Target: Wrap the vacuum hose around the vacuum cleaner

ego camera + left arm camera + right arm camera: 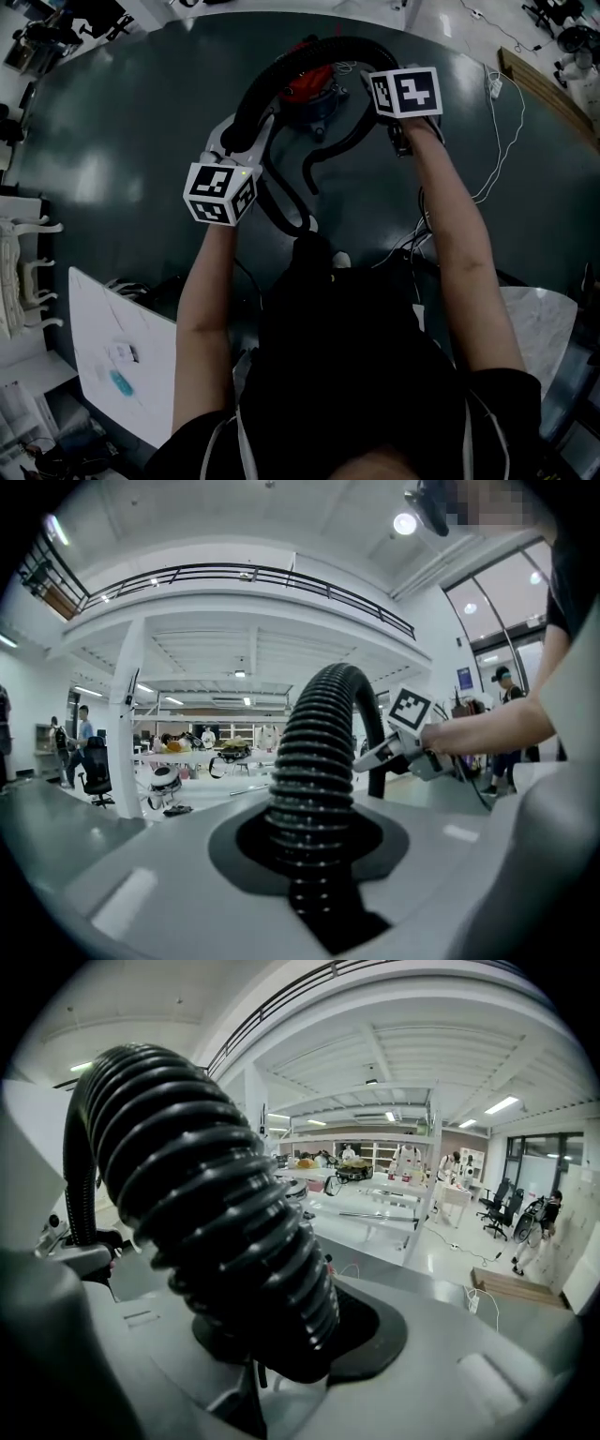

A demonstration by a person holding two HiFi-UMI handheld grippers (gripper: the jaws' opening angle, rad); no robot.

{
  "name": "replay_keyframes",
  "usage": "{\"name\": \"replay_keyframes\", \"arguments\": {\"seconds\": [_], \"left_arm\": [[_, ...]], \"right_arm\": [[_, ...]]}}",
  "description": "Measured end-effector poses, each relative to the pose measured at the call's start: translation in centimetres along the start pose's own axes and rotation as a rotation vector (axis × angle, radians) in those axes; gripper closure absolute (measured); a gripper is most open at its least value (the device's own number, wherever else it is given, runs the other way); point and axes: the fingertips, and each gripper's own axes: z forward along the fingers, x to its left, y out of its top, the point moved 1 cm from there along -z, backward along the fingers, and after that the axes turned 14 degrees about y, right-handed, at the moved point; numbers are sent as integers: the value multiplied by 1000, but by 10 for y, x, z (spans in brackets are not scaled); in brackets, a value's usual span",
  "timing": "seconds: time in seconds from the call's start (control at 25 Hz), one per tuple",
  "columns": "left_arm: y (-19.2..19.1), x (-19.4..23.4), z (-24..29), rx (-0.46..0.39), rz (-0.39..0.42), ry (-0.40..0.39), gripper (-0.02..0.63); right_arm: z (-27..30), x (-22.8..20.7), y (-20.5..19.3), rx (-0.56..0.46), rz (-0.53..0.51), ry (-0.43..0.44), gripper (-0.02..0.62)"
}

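Observation:
The red vacuum cleaner (309,86) sits on a dark green surface (141,122). A black ribbed hose (281,66) arcs over it from left to right. My left gripper (236,133) is shut on the hose's left stretch; in the left gripper view the hose (314,752) rises from between the jaws of that gripper (314,832). My right gripper (373,77) is shut on the hose's right stretch, and the hose (206,1194) fills the right gripper view above its jaws (272,1340). A loose end of hose (323,161) curls in front of the cleaner. The right gripper (417,747) also shows in the left gripper view.
A white cable (506,141) trails along the right of the green surface, and dark cables (412,246) lie near the person's right arm. A white board (112,352) lies at lower left. A wooden plank (548,89) sits at upper right. Desks and people fill the far hall (394,1162).

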Motion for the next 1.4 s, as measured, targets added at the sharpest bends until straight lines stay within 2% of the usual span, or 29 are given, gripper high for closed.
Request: {"name": "replay_keyframes", "arguments": {"seconds": [0.24, 0.52, 0.8, 1.08, 1.4], "left_arm": [[7, 28, 39, -3, -8, 15, 497], [18, 61, 84, 2, 20, 25, 499], [20, 92, 118, 16, 18, 25, 499], [16, 123, 138, 26, 7, 42, 499], [-7, 145, 141, 58, -3, 37, 497]], "right_arm": [[26, -3, 6, 39, 44, 15, 446], [56, -9, 11, 84, 84, 42, 449], [83, -10, 26, 113, 86, 63, 449], [110, -2, 37, 146, 83, 87, 449], [136, 11, 29, 203, 86, 108, 448]]}}
